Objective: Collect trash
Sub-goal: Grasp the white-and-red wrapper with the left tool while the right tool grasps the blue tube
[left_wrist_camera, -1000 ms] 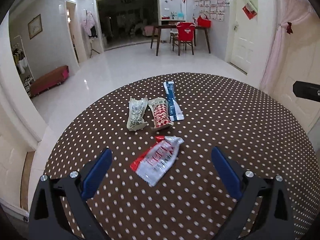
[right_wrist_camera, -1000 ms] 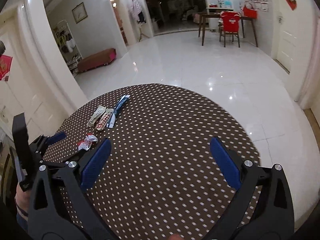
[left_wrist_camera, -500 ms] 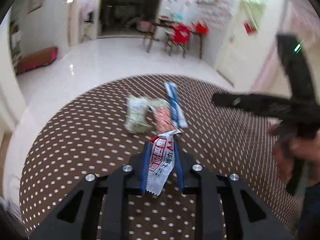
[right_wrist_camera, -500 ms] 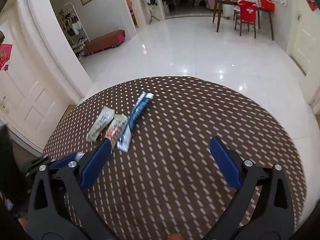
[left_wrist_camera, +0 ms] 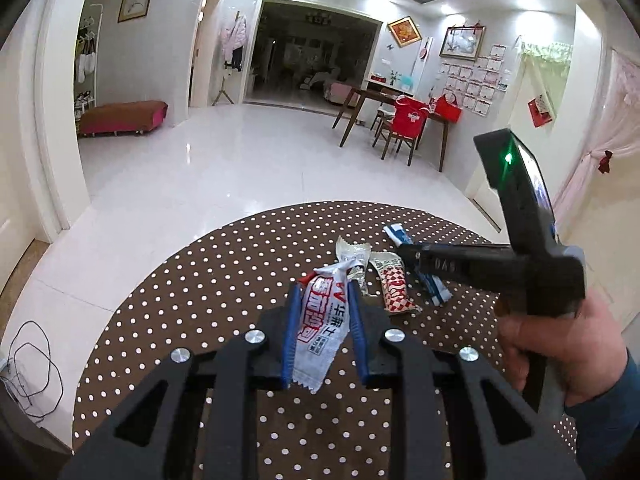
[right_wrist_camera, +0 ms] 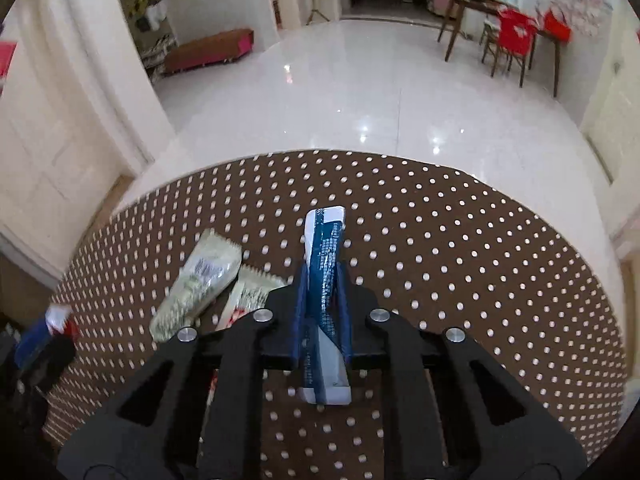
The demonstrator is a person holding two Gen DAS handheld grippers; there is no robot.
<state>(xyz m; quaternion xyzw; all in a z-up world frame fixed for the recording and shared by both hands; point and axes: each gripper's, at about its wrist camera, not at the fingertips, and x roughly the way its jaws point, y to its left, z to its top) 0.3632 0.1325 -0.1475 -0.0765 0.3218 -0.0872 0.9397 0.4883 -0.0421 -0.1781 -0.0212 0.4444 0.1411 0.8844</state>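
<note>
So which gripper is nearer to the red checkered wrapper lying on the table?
Right. The right gripper grips the blue wrapper just beside the red checkered wrapper; the left gripper, holding the red-and-white wrapper, is farther back.

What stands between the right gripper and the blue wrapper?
Nothing visible: the right gripper is shut on the blue wrapper, its fingers pressing both sides. The green wrapper and checkered wrapper lie beside it, clear.

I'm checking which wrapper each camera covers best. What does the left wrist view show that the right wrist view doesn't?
Only the left wrist view shows the person's hand holding the right gripper, and the printing on the red-and-white wrapper clamped in the left gripper.

Only the right wrist view shows the right gripper shut on the blue wrapper.

Both show the green wrapper, the checked wrapper and the dotted tablecloth.
</note>
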